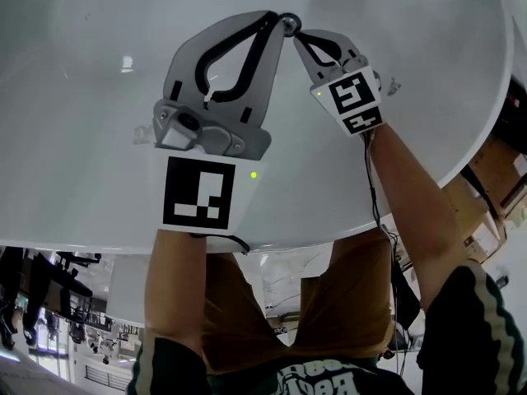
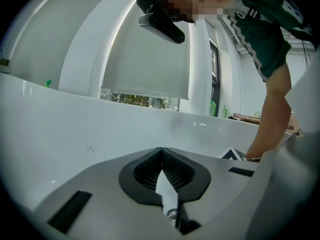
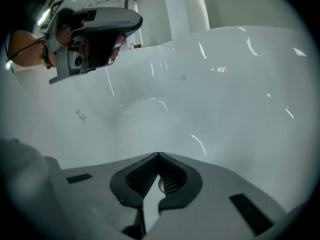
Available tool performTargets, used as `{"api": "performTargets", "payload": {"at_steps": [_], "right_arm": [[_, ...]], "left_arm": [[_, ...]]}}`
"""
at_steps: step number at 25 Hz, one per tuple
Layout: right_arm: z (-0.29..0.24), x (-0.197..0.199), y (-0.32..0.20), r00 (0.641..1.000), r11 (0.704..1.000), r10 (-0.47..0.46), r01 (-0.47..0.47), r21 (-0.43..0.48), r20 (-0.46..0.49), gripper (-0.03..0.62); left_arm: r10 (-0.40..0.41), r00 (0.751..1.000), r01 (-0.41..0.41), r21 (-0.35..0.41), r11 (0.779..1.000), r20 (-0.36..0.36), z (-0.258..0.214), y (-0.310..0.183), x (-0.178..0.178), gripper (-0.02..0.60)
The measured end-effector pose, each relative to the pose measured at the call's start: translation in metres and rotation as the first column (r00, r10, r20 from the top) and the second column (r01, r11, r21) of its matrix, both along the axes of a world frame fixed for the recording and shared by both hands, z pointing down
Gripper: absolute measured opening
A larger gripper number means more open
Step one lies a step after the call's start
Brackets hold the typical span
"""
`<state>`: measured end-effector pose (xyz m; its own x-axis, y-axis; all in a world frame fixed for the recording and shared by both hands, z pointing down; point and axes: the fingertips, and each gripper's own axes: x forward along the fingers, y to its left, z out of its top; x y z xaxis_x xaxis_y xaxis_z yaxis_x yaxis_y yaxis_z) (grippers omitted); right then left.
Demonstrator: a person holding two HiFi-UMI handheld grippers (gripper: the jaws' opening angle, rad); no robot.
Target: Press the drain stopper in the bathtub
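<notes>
White tub point(image 1: 90, 89), glossy floor. Left gripper point(image 1: 277, 20) and right gripper point(image 1: 300, 37): jaws closed, empty, tips at stopper point(image 1: 289, 24). Risk: tips may skid off the small rounded knob, leaving it unpressed.

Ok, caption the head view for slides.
Left gripper and right gripper, both shut, meet at the drain stopper in the bathtub.

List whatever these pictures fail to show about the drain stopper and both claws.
- Drain stopper: in the head view it is tiny and half covered by the shut tips of the left claw and right claw. Whether it is up or pressed down cannot be told.
- Left gripper view: the stopper is hidden beneath the claw's own body.
- Right gripper view: the bathtub floor is blurred, and the stopper is not clearly seen.
</notes>
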<state>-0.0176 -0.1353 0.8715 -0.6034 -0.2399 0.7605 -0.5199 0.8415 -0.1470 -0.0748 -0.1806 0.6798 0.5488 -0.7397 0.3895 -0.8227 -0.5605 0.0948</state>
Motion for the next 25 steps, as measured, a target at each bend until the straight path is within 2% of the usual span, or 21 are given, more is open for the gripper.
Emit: {"api": "performTargets", "payload": {"at_steps": [9, 19, 25], "right_arm": [[0.056, 0.001, 0.000, 0.997, 0.999, -0.033, 0.030, -0.034, -0.072, 0.015], [0.118, 0.008, 0.003, 0.974, 0.994, -0.076, 0.058, -0.093, -0.211, 0.015], [0.145, 0.007, 0.005, 0.958, 0.989, -0.126, 0.101, -0.106, -0.259, 0.015]], "left_arm": [[0.008, 1.000, -0.009, -0.050, 0.999, -0.011, 0.028, 0.000, 0.005, 0.008], [0.036, 0.999, -0.036, -0.072, 0.997, -0.012, 0.045, -0.007, 0.010, 0.008], [0.047, 0.999, -0.049, -0.138, 0.989, -0.016, 0.070, 0.004, 0.006, 0.008]]}}
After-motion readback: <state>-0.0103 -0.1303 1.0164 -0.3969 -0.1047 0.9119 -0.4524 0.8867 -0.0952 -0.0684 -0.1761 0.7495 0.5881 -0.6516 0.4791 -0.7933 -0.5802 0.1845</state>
